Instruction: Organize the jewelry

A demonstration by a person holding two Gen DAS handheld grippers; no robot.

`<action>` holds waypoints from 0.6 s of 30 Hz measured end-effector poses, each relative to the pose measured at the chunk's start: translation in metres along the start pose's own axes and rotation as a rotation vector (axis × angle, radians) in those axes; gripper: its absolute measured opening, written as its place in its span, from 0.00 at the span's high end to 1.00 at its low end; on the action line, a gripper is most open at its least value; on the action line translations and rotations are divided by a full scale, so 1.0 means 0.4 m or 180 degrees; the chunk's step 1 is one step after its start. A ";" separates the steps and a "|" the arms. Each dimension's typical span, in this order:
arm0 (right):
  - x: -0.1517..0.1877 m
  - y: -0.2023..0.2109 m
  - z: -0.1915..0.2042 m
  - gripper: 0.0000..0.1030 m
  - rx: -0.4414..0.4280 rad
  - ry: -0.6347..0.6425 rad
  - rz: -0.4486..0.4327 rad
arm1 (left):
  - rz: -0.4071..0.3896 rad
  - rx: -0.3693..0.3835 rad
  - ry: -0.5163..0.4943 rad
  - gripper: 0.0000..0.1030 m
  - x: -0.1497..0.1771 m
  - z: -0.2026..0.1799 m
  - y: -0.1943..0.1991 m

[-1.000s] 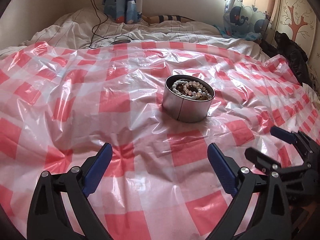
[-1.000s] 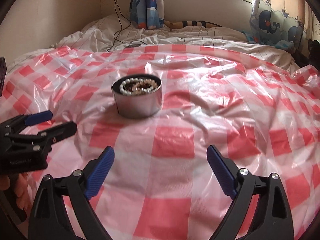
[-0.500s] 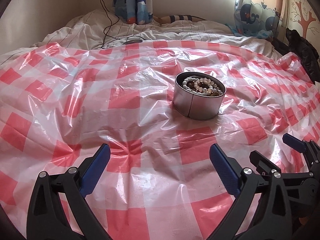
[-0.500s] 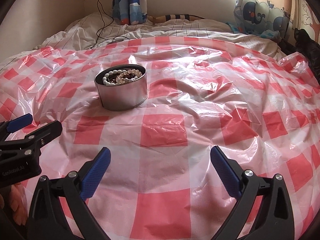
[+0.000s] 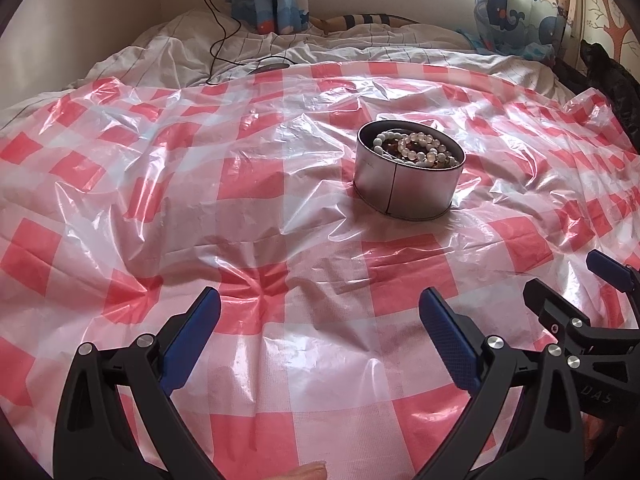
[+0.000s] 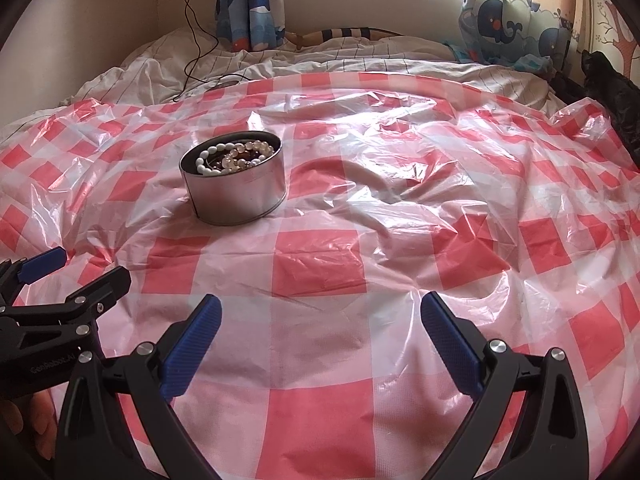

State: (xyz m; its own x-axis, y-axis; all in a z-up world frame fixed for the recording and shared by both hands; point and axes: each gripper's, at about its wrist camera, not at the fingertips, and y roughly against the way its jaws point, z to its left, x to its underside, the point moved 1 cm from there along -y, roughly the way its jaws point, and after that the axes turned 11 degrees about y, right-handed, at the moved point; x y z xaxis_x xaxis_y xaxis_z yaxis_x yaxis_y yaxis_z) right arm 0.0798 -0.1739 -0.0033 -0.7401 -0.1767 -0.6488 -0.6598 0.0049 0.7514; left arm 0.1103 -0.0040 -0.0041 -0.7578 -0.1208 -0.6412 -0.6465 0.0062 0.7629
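A round silver tin (image 5: 404, 184) stands on a red-and-white checked plastic sheet (image 5: 256, 208); it also shows in the right wrist view (image 6: 236, 192). Several bead bracelets (image 5: 416, 150) lie inside it, white and brown ones (image 6: 236, 156). My left gripper (image 5: 320, 320) is open and empty, well short of the tin and to its left. My right gripper (image 6: 320, 320) is open and empty, short of the tin and to its right. The right gripper shows at the left wrist view's right edge (image 5: 568, 288); the left gripper shows at the right wrist view's left edge (image 6: 76, 272).
The sheet covers a bed with white striped bedding (image 5: 360, 48) behind it. A black cable (image 5: 216, 32) runs down from the wall onto the bedding. Whale-print curtains (image 6: 516, 20) hang at the back. A dark bundle (image 5: 612, 80) lies at the right edge.
Both views have shifted: the tin sits further right in the left wrist view and further left in the right wrist view. Both grippers stay open and empty.
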 end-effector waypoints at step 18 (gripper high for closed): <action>0.004 -0.009 0.004 0.07 0.0024 0.0008 0.0041 | 0.0049 0.0006 0.0046 0.07 0.005 0.002 -0.010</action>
State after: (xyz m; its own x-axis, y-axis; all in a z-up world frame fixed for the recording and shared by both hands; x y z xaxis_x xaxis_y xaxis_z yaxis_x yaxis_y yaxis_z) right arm 0.0807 -0.1725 -0.0071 -0.7483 -0.1790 -0.6388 -0.6512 0.0146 0.7587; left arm 0.1114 -0.0035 -0.0085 -0.7663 -0.1350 -0.6281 -0.6350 0.0100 0.7725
